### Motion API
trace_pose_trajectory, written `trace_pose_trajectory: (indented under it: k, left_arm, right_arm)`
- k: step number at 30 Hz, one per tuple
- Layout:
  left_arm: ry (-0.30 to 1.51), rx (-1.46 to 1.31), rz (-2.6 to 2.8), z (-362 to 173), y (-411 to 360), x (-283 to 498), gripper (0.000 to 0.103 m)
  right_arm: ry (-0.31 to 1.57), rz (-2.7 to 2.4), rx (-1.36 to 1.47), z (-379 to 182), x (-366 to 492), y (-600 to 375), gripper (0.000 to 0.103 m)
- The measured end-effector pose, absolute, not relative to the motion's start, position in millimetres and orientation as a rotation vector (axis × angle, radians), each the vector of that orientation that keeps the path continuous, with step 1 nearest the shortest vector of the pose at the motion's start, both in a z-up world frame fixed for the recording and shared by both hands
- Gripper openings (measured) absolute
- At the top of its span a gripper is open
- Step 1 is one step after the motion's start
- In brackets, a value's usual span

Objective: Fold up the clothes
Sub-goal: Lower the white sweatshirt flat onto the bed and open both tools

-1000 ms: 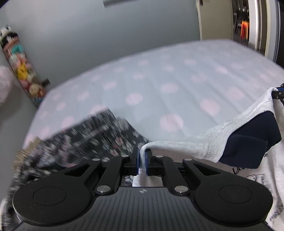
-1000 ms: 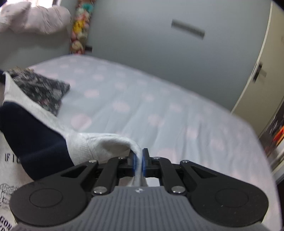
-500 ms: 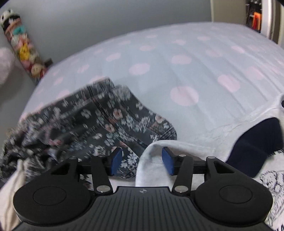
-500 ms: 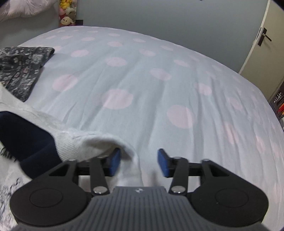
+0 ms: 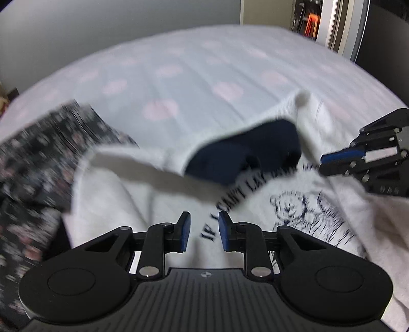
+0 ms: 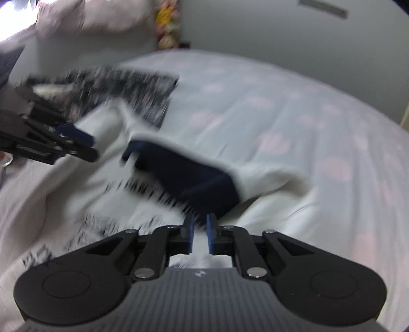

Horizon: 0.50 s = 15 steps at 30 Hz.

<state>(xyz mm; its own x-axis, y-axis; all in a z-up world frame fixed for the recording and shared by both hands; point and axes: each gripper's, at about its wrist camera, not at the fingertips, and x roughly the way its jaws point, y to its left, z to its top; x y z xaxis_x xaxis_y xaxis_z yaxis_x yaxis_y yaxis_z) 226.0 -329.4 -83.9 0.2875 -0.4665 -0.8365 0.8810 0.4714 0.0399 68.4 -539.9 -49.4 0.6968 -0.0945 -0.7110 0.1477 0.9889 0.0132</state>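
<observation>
A white sweatshirt [image 5: 115,194] with dark lettering and a bear print lies spread on the bed, its top edge folded over to show a navy patch [image 5: 245,155]. My left gripper [image 5: 204,231] hovers open over the chest print with nothing between its fingers. My right gripper [image 5: 332,158] enters from the right, beside the navy patch. In the right wrist view, which is blurred, the right gripper [image 6: 200,231] sits just in front of the navy patch [image 6: 189,176]. Its jaws are nearly together with only a thin gap and hold nothing. The left gripper [image 6: 76,143] shows at the left over the sweatshirt [image 6: 51,191].
A dark floral garment [image 5: 46,158] lies at the sweatshirt's left, partly under it, and shows again as the floral garment [image 6: 122,86]. The bed [image 5: 204,63] has a pale sheet with pink dots. Pale bedding [image 6: 89,18] and plush toys [image 6: 168,25] are against the wall.
Both grippers let go of the sweatshirt's folded edge, which dropped onto the garment. They pulled back over the chest, and the jaws narrowed again, the right almost fully.
</observation>
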Motion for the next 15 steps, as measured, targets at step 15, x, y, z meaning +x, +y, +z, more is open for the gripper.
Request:
trace_pose_trajectory:
  k: [15]
  left_arm:
    - [0.811, 0.453, -0.918, -114.4, -404.3, 298.1, 0.017]
  right_arm:
    - [0.820, -0.117, 0.092, -97.4, 155.7, -563.6, 0.005]
